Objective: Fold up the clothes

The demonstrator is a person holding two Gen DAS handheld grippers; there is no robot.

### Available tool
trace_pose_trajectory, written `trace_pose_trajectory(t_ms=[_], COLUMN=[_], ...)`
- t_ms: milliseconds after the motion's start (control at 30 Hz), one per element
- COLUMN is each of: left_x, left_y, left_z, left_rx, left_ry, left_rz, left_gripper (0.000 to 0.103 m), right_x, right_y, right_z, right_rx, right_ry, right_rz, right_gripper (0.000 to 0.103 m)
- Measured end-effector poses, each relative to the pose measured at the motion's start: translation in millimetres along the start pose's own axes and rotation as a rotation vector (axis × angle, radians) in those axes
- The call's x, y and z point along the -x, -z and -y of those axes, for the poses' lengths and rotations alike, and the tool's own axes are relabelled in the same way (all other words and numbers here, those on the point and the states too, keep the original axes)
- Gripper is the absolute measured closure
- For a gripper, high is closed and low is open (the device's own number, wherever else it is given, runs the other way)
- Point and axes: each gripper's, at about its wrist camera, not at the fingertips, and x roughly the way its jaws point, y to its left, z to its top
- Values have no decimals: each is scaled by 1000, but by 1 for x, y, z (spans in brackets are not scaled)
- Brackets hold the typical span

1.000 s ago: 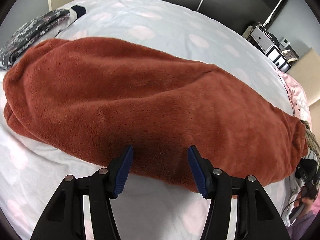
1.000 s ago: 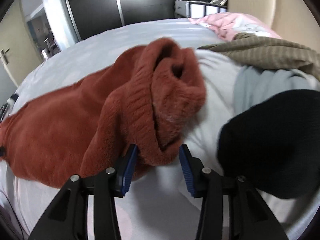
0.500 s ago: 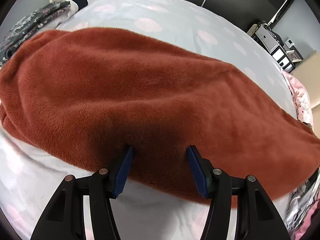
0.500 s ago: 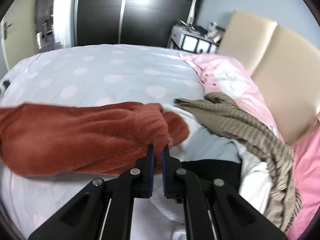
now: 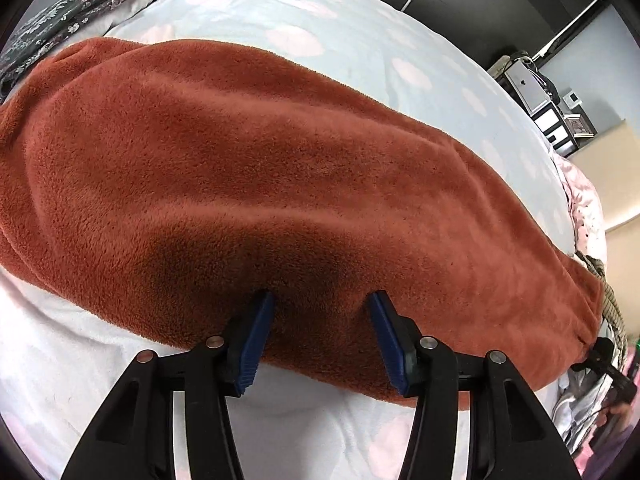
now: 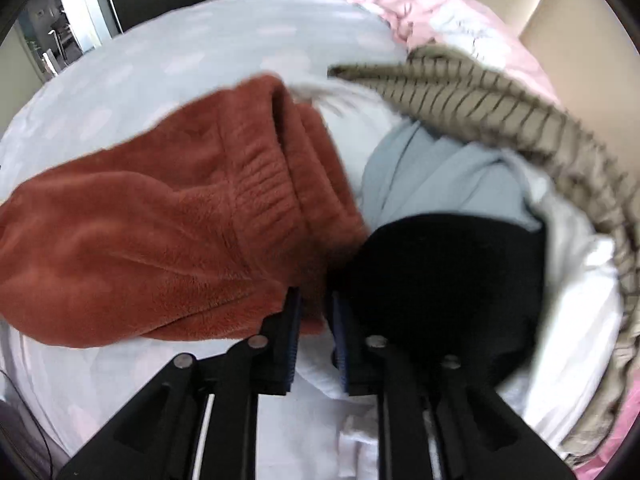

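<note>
The rust-brown fleece garment (image 5: pixel 280 184), thick and plushy, lies stretched long across the pale blue bed sheet with faint pink spots (image 5: pixel 304 40), its near edge running along just in front of the left gripper (image 5: pixel 320 304). In the right wrist view its ribbed elastic band (image 6: pixel 260 184) is bunched up at the end nearest the pile of other clothes.

The right gripper (image 6: pixel 314 312) has its fingers clenched on a fold of the fleece just below that ribbed band. The left gripper's fingers are spread wide, one to each side of a patch of the near edge, with the fleece between them but not pinched.

It looks soft and floppy, bulky but probably not heavy, and the pile should give the blue pads good grip. It will sag and drag on the sheet rather than hold a line, so the firmer ribbed band and the doubled near edge seem the best places to take hold.

Behind the garment the sheet lies open and flat. To its right the space is crowded: a black garment (image 6: pixel 440 280), a light blue-grey one (image 6: pixel 440 176) and a beige ribbed knit (image 6: pixel 500 100) lie just beside the held end. A dark floral cloth (image 5: pixel 68 24) sits at the far left end.
</note>
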Motion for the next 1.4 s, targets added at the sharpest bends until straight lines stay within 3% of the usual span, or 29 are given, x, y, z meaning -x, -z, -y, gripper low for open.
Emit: trace_pose_trajectory(t_ms=[67, 167, 333, 367, 467, 600, 700, 867, 1000, 1067, 1133, 1200, 1400], left_x=[3, 9, 12, 13, 17, 20, 25, 27, 53, 68, 81, 94, 108], left_y=[1, 2, -4, -2, 4, -18, -27, -35, -38, -36, -33, -29, -3], left_z=[0, -1, -14, -16, -23, -24, -32, -46, -70, -89, -113, -139, -223], left_rx=[3, 9, 35, 40, 57, 78, 79, 123, 182, 237, 326, 422, 754], left_ry=[2, 3, 16, 21, 40, 66, 63, 86, 82, 77, 69, 60, 9], left_rz=[4, 19, 38, 40, 52, 78, 83, 107, 185, 226, 271, 312, 342], left_gripper=[50, 50, 50, 50, 50, 50, 50, 50, 50, 50, 50, 50, 50], right_x=[21, 41, 23, 20, 7, -18, -37, -65, -52, -40, -16, 7, 6], right_y=[-3, -18, -42, -47, -59, -72, -75, -78, -76, -73, -60, -41, 1], right_z=[6, 9, -15, -20, -22, -15, -13, -12, -25, -33, -44, -59, -109], right_rx=[-21, -38, 45, 53, 27, -54, -81, -131, -140, -147, -161, -185, -132], right_ry=[-26, -81, -82, -74, -59, -54, -27, 71, 139, 176, 218, 191, 69], right_rz=[40, 72, 76, 80, 78, 35, 10, -29, 4, 39, 129, 216, 286], right_gripper=[79, 77, 77, 74, 51, 53, 68, 71, 71, 70, 69, 68, 68])
